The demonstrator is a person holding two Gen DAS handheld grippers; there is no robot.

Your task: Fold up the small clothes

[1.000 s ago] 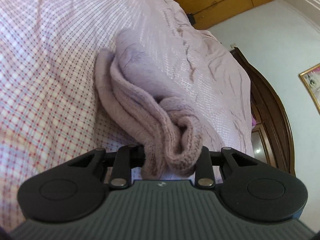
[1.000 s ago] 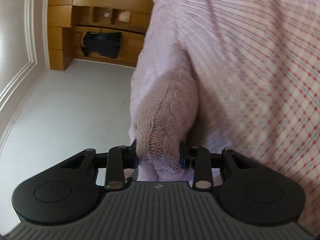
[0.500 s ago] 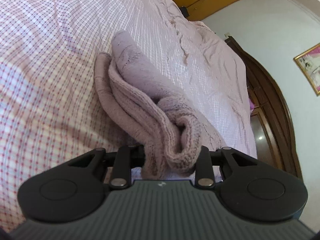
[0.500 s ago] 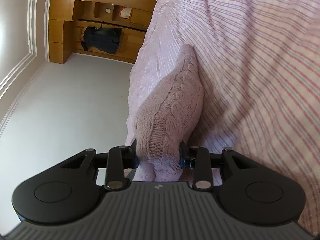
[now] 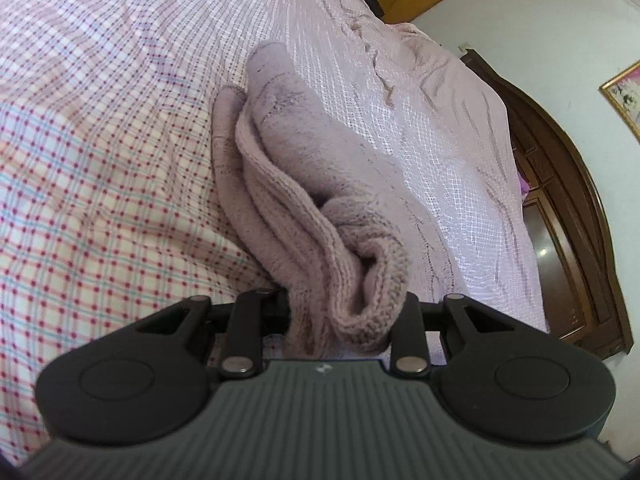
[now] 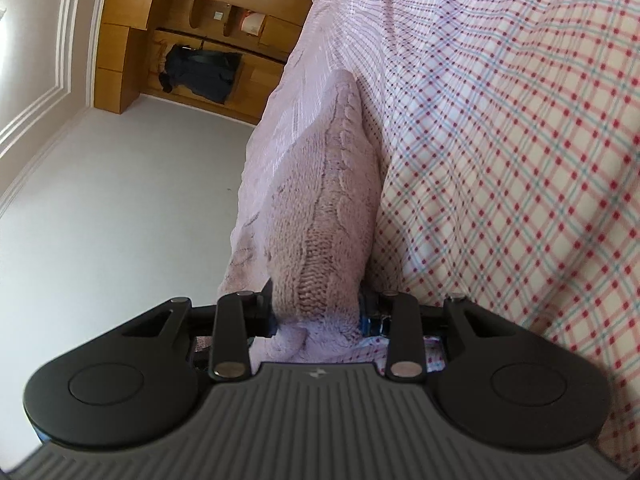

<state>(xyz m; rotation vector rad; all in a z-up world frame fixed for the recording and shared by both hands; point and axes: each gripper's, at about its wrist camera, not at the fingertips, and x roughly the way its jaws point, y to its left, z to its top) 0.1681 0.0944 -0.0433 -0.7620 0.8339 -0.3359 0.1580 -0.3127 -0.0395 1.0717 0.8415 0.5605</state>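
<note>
Right wrist: garment's (image 6: pixel 320 216) cable-knit face.

Checked bedspread (image 5: pixel 100 200), wooden wardrobe (image 6: pixel 132 40), white walls (image 6: pixel 100 220)

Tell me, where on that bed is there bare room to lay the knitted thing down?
The checked sheet left of the sweater is bare. The wrinkled pink blanket crowds its other side, toward the headboard. In the right view, checked sheet lies bare right of it.

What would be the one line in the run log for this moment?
stage: fold in progress | left gripper: shut on knit garment | right gripper: shut on knit garment | surface: checked bedsheet
</note>
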